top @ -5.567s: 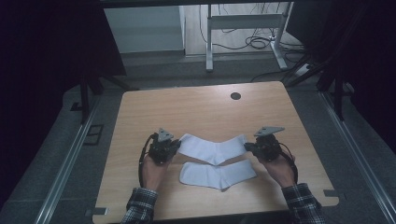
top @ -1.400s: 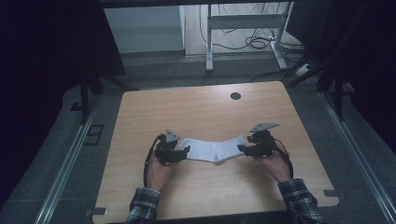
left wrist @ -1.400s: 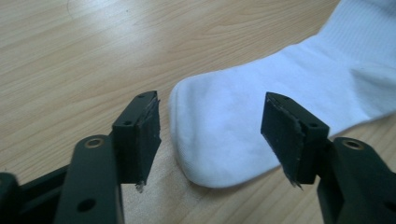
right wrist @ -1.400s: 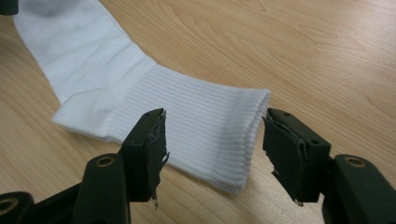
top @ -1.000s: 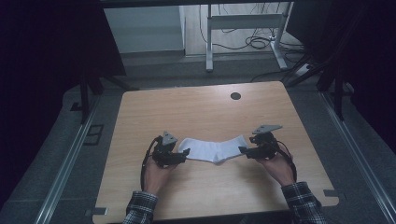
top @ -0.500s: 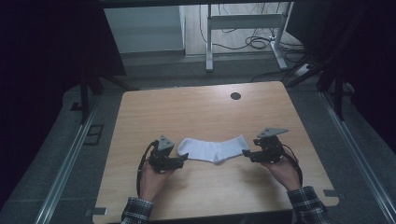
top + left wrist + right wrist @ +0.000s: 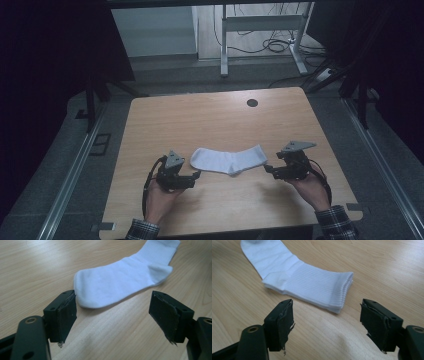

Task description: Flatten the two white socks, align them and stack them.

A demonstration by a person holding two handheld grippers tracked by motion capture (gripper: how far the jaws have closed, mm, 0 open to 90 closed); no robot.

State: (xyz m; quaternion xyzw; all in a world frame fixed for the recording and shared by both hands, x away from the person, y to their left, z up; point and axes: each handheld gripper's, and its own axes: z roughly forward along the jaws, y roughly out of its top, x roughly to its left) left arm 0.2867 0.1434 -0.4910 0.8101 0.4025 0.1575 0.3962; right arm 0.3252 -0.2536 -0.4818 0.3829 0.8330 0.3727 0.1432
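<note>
White socks point(image 7: 229, 160) lie flat in one pile on the wooden table point(image 7: 210, 120), curved, toe to the left and cuff to the right. My left gripper point(image 7: 196, 175) rests just short of the toe point(image 7: 85, 293). Its jaws have just been opening and now stand wide, with nothing between the pads point(image 7: 66, 317). My right gripper point(image 7: 267, 169) sits just short of the ribbed cuff point(image 7: 332, 293), where layered edges show. Its jaws have also just been opening, and nothing is between them. A hand holds each gripper near the table's front edge.
A round black hole point(image 7: 252, 102) marks the table's far right part. Beyond the far edge are a metal table frame point(image 7: 260, 25) and cables on the floor. Grey rails point(image 7: 75, 170) run along both sides of the table.
Two socks that lay apart now lie as one pile. Both grippers let go of its ends, opened, and drew back toward the front edge and slightly outward.
</note>
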